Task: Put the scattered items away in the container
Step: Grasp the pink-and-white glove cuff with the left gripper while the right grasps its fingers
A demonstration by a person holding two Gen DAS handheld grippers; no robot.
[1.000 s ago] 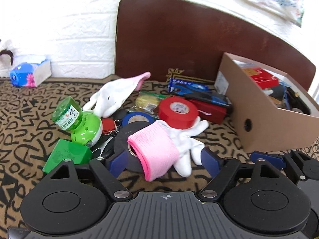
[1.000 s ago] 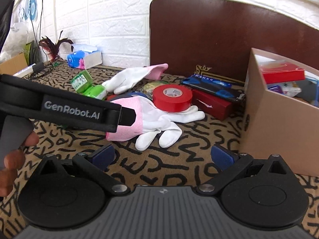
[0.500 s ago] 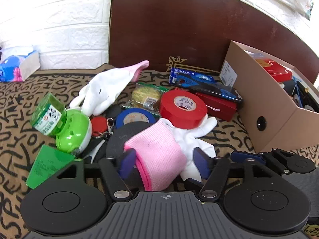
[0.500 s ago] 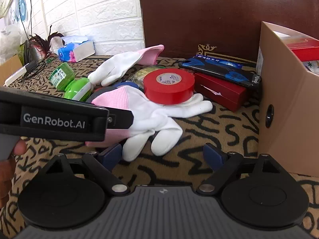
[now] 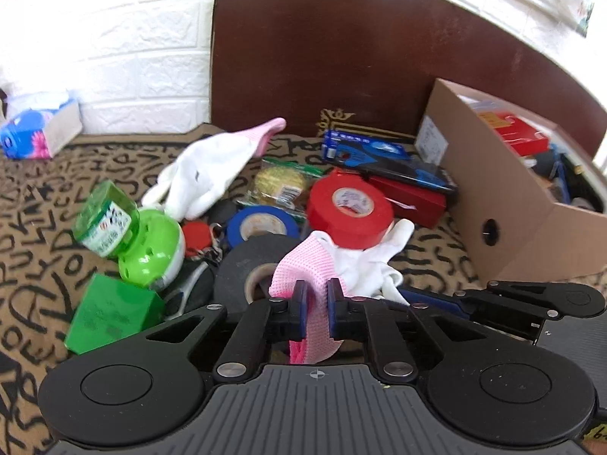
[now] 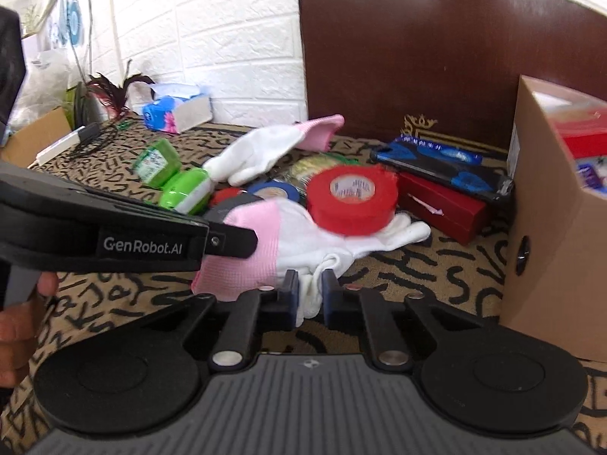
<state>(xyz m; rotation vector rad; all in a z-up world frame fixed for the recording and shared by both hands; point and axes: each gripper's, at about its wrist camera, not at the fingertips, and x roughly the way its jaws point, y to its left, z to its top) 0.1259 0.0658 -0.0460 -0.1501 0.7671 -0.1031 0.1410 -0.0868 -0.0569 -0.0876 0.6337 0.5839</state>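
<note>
I had the left gripper [image 5: 314, 297] pinched on the pink cuff and the right gripper [image 6: 306, 291] pinched on the white fingers of the near glove [image 6: 303, 239], low centre frame, so it would lift flat toward the cardboard box [image 6: 546, 204] at right.

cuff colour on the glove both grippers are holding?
Pink, on the white knit glove; right wrist view shows it best.

Patterned tablecloth [image 5: 34, 265] carries tape rolls [image 5: 349, 208], gloves [image 5: 205, 178], cardboard box [image 5: 504, 223].

cardboard box [image 6: 546, 204] cut off right; contents perhaps blurred.
</note>
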